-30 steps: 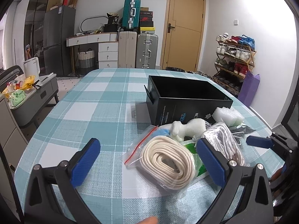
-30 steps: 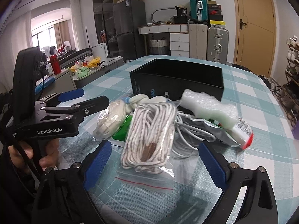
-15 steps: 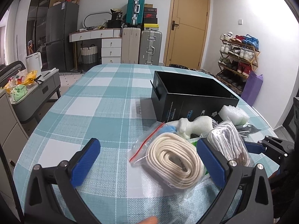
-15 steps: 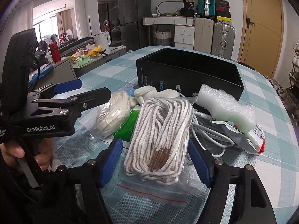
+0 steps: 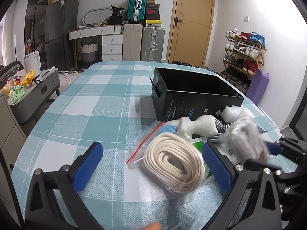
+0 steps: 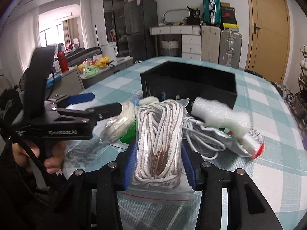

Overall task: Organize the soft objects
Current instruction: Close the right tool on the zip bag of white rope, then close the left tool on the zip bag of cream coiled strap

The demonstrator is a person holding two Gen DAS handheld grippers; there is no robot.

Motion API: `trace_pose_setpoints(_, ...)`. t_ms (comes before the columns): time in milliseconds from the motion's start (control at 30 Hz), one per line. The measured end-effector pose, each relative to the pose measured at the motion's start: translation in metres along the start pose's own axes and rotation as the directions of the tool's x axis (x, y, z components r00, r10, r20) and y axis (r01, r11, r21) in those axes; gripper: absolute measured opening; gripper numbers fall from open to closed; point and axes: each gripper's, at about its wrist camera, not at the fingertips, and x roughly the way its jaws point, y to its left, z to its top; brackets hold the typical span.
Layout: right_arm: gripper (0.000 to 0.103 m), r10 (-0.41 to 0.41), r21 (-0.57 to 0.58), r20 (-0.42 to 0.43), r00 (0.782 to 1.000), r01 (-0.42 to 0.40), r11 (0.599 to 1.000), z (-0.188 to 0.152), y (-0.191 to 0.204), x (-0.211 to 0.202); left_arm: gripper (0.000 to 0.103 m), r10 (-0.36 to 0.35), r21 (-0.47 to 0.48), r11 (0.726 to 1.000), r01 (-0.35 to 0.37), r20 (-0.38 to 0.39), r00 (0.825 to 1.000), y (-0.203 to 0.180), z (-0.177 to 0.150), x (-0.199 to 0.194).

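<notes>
Surface (image 5: 107, 115): cloth in a teal-and-white check. Box (image 5: 193, 97): black, with small white and blue print on its side. Bagged cord coil (image 5: 174, 163): cream, in a clear bag with a red seal strip. Bagged striped cord (image 6: 159, 138): white with grey-brown stripes and copper-coloured tips, clear bag, red seal line. Foam pieces (image 5: 197, 126): white. Cable (image 6: 203, 140): white. Left tongs (image 5: 153, 163): black frame, blue pads. Right tongs (image 6: 159, 164): black frame, blue pads.

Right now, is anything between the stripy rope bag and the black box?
Yes. The white foam piece and tangled white cable lie between the rope bag and the black box; the right tongs are closing on the bag.
</notes>
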Motion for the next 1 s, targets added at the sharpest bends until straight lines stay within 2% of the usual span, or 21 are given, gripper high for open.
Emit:
trace_pose_setpoints(267, 0.045, -0.028, 0.012, 0.096, 0.995, 0.027, 1.000, 0.002, -0.009, -0.029, 0.103, -0.030, -0.043, 0.999, 0.026, -0.112, 0.993, -0.004, 0.003, 0.020)
trace_pose_setpoints(433, 0.045, -0.048, 0.016, 0.106, 0.993, 0.047, 0.999, 0.003, -0.014, -0.034, 0.103, -0.036, -0.083, 0.996, 0.021, -0.177, 0.984, -0.003, 0.006, 0.035)
trace_pose_setpoints(633, 0.045, -0.059, 0.017, 0.111, 0.992, 0.058, 0.998, 0.002, -0.015, -0.036, 0.102, -0.039, -0.100, 0.995, 0.019, -0.204, 0.978, -0.001, 0.001, 0.040)
trace_pose_setpoints(700, 0.045, -0.061, 0.024, 0.109, 0.992, 0.059, 0.998, 0.004, -0.016, -0.034, 0.097, -0.039, -0.081, 0.996, 0.023, -0.206, 0.978, -0.003, 0.001, 0.039)
trace_pose_setpoints(767, 0.045, -0.066, 0.028, 0.108, 0.992, 0.063, 0.998, 0.003, -0.016, -0.034, 0.083, -0.042, -0.051, 0.998, 0.032, -0.204, 0.978, -0.006, 0.000, 0.037)
trace_pose_setpoints(800, 0.045, -0.066, 0.028, 0.109, 0.992, 0.063, 0.998, 0.003, -0.016, -0.035, 0.080, -0.047, -0.045, 0.998, 0.038, -0.204, 0.978, -0.007, -0.001, 0.036)
trace_pose_setpoints(867, 0.045, -0.070, 0.030, 0.112, 0.991, 0.067, 0.997, 0.005, -0.017, -0.035, 0.063, -0.061, -0.037, 0.998, 0.055, -0.200, 0.978, -0.007, -0.001, 0.033)
trace_pose_setpoints(900, 0.045, -0.069, 0.029, 0.112, 0.991, 0.066, 0.997, 0.005, -0.016, -0.035, 0.061, -0.065, -0.035, 0.998, 0.060, -0.198, 0.978, -0.007, -0.002, 0.032)
trace_pose_setpoints(967, 0.045, -0.070, 0.030, 0.116, 0.991, 0.067, 0.997, 0.005, -0.016, -0.035, 0.046, -0.078, -0.029, 0.997, 0.073, -0.194, 0.978, -0.007, -0.002, 0.029)
trace_pose_setpoints(1000, 0.045, -0.070, 0.031, 0.117, 0.991, 0.067, 0.997, 0.005, -0.016, -0.035, 0.043, -0.081, -0.027, 0.997, 0.077, -0.188, 0.979, -0.006, -0.001, 0.028)
